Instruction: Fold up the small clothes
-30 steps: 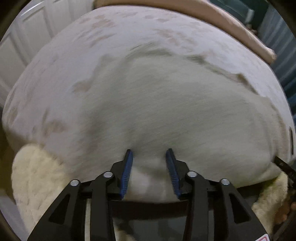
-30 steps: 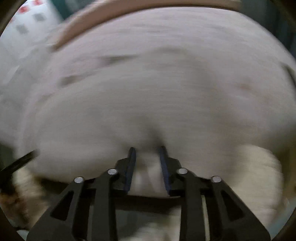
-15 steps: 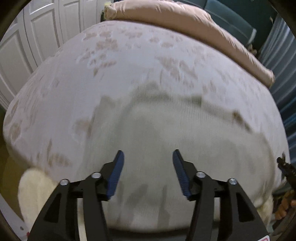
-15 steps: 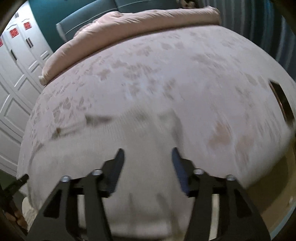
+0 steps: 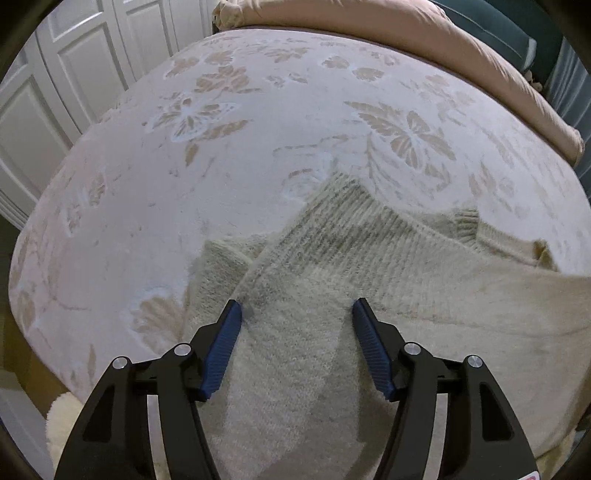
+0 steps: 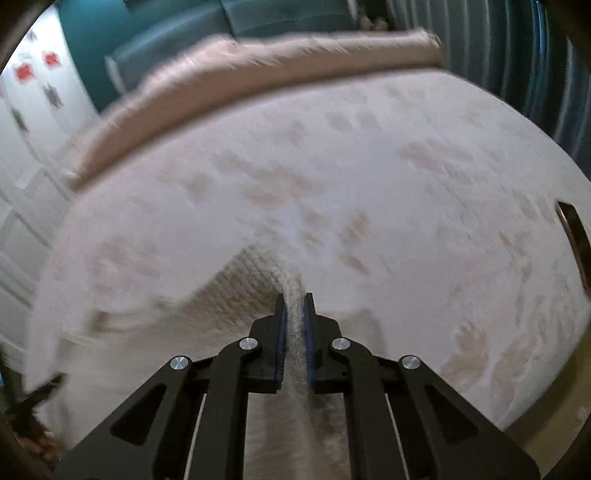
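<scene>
A cream knitted sweater point(image 5: 388, 266) lies on a bed with a floral pink-white bedspread point(image 5: 258, 122). In the left wrist view its ribbed hem is folded up toward the bed's middle. My left gripper point(image 5: 297, 314) is open, its blue pads on either side of a fold of the sweater, just above it. In the right wrist view my right gripper point(image 6: 293, 306) is shut on a ribbed edge of the sweater point(image 6: 255, 288), pinched between the pads. That view is blurred.
A pink duvet point(image 5: 424, 40) is rolled along the far side of the bed. White panelled wardrobe doors point(image 5: 55, 85) stand to the left. A fluffy cream rug point(image 5: 62, 424) lies on the floor by the near bed edge. A teal headboard point(image 6: 207, 33) is behind.
Both grippers opened half a second ago. The right one has since shut on the sweater's ribbed edge. The left stays open. The sweater's hem is now folded up onto itself.
</scene>
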The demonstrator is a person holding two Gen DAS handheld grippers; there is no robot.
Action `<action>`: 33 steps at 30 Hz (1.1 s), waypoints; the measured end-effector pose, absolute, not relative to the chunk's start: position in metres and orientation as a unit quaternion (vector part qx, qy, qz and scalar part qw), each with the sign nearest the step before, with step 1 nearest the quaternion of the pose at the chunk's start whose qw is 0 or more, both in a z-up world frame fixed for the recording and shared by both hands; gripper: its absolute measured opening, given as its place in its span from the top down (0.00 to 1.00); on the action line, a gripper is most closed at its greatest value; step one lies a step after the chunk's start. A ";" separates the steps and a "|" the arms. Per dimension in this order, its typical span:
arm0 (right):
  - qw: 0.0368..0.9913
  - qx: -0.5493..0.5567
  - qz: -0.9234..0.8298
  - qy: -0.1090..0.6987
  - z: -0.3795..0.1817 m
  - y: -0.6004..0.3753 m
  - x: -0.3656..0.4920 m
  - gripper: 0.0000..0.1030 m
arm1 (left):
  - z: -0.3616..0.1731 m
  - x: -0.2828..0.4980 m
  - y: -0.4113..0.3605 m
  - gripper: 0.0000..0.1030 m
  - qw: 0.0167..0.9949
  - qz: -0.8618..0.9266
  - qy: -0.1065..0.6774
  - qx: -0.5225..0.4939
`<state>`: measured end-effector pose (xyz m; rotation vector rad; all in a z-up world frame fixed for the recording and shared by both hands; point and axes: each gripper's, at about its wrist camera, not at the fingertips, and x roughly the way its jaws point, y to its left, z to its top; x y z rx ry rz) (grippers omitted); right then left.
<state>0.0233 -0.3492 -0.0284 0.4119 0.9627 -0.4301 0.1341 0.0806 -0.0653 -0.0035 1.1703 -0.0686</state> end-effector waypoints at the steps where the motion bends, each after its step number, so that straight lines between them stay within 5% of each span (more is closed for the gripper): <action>1: 0.826 0.199 -0.207 0.484 -0.046 -0.356 0.025 0.92 | -0.066 0.135 0.079 0.38 0.834 -0.030 0.552 0.001; 3: 0.811 0.207 -0.209 0.506 -0.067 -0.362 0.028 0.92 | -0.067 0.135 0.075 0.38 0.834 -0.023 0.551 0.011; 11: 0.872 0.194 -0.135 0.428 0.020 -0.271 -0.004 0.87 | -0.021 0.096 0.071 0.42 0.846 -0.066 0.529 -0.030; 18: 0.847 0.122 0.022 0.517 -0.031 -0.130 -0.031 0.87 | -0.035 0.034 0.027 0.42 0.812 -0.133 0.568 -0.011; 28: 0.804 0.200 -0.192 0.526 -0.047 -0.289 -0.126 0.89 | -0.067 0.014 0.084 0.37 0.807 -0.065 0.587 -0.010; 33: 0.830 0.216 -0.161 0.489 -0.014 -0.273 -0.131 0.84 | -0.067 0.004 0.065 0.38 0.815 -0.053 0.575 0.040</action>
